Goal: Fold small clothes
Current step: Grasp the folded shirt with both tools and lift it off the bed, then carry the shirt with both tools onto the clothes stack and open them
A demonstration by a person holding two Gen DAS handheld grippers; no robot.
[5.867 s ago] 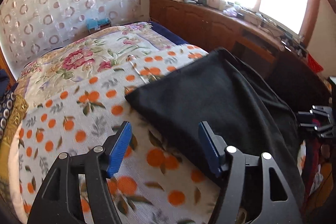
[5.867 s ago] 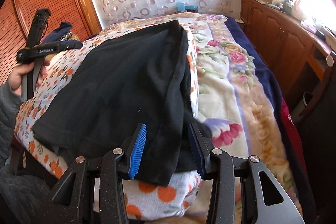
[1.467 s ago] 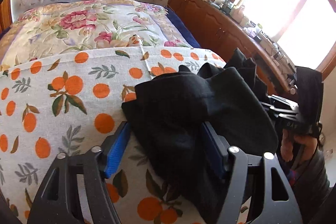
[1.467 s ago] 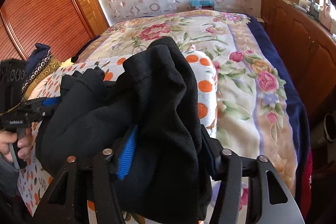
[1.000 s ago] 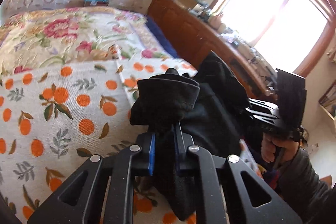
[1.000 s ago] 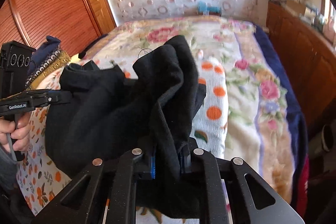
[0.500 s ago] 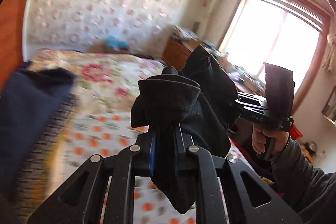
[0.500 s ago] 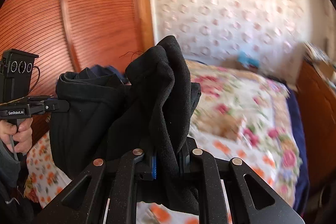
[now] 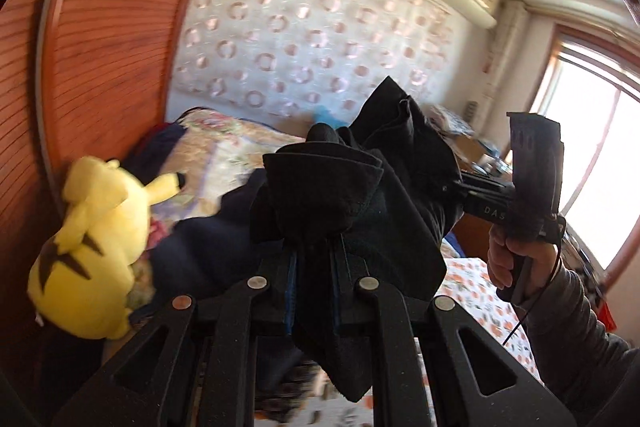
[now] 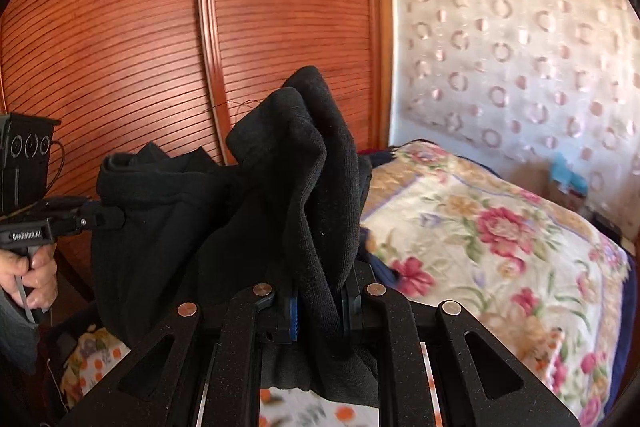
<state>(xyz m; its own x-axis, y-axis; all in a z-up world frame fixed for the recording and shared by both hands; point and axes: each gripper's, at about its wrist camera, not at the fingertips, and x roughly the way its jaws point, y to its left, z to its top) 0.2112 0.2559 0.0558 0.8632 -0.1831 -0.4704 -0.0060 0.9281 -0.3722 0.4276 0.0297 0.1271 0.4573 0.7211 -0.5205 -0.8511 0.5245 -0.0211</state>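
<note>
Left wrist view: bed (image 9: 224, 143) lay below; black garment (image 9: 360, 195) hung in the air between both claws, bunched, probably lifted clear for carrying. Left claw (image 9: 314, 287) pinched one end, right claw (image 10: 318, 311) pinched the other.

black garment (image 9: 352, 203) hides blue pads (image 9: 289, 291) | bed (image 9: 224, 151) blurred (motion)

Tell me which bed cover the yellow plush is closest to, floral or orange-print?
The floral cover: the yellow plush sits by it near the wardrobe; the orange-print cover lies across the bed.
</note>
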